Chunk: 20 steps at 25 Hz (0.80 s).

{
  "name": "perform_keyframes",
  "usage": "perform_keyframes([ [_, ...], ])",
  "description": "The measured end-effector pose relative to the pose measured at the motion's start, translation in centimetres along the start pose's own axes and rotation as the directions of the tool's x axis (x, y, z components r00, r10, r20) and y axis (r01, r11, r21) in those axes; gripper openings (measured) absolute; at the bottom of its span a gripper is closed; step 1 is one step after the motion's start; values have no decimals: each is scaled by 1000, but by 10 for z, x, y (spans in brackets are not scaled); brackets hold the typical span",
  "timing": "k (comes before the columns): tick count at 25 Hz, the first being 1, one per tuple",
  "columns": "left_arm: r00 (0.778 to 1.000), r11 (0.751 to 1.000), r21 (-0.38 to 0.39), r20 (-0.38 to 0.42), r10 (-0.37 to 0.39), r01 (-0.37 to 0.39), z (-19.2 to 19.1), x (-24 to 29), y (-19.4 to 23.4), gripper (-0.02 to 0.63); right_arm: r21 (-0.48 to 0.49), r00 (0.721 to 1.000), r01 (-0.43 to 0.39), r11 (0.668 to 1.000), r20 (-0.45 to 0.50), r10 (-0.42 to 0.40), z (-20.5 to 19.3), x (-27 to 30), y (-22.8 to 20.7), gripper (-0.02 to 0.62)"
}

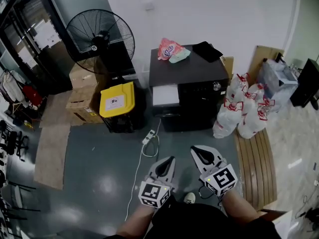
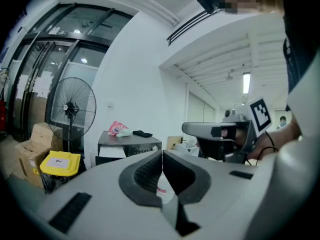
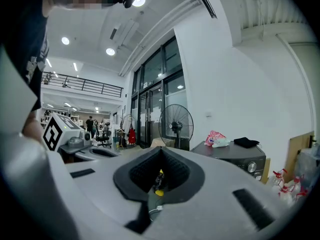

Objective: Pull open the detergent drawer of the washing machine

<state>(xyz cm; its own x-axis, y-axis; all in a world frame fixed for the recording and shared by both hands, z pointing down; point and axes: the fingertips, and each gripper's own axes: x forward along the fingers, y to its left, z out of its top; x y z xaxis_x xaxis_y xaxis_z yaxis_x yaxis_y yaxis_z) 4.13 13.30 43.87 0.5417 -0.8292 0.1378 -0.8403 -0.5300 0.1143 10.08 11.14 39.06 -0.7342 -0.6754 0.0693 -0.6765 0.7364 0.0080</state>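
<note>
Logged at the head view's far left: stacked cardboard boxes (image 1: 82,96) on the grey floor (image 1: 94,168), with a black standing fan (image 1: 99,36) just behind them. Noted a black bin (image 1: 117,100) with a yellow lid just right of the boxes, near the left side of the washing machine (image 1: 192,96). Saw a white power strip (image 1: 148,136) on the floor in front of the bin, its cable trailing toward the camera. Found the left gripper (image 1: 171,159) low in the frame, held above the floor and aimed toward the machine. Confirmed in the left gripper view: jaws clenched pad to pad, nothing between them. Recorded the dark machine standing against the white wall (image 1: 214,14), with a pink bag (image 1: 169,49) and a black cloth (image 1: 208,51) lying on its top. Located the detergent drawer (image 1: 165,95) as the white panel at the upper left of the machine's front, with a round knob (image 1: 216,86) at the upper right. Marked the drawer as well apart from both grippers and untouched; could not settle whether flush or pulled out. Found the right gripper (image 1: 195,149) just beside the left, likewise aimed at the machine, jaws likewise clenched and holding nothing. Noted a cluster of clear bottles (image 1: 244,111) with red fittings just beside the machine's right side, and a slatted wooden board (image 1: 256,163) on the floor at far right.
</note>
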Motion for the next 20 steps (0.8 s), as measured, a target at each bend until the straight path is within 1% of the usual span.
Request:
perform_keyframes([
  [9,1000,1000,13,0,-15,15,1,-4,-12,6,-3,1000,-7,1000,-2,7,2,-9,7,2],
  [20,1000,1000,28,5,4,-4,9,-17,-5,6,8,1000,-22,1000,4,22,3,-4,18,2],
])
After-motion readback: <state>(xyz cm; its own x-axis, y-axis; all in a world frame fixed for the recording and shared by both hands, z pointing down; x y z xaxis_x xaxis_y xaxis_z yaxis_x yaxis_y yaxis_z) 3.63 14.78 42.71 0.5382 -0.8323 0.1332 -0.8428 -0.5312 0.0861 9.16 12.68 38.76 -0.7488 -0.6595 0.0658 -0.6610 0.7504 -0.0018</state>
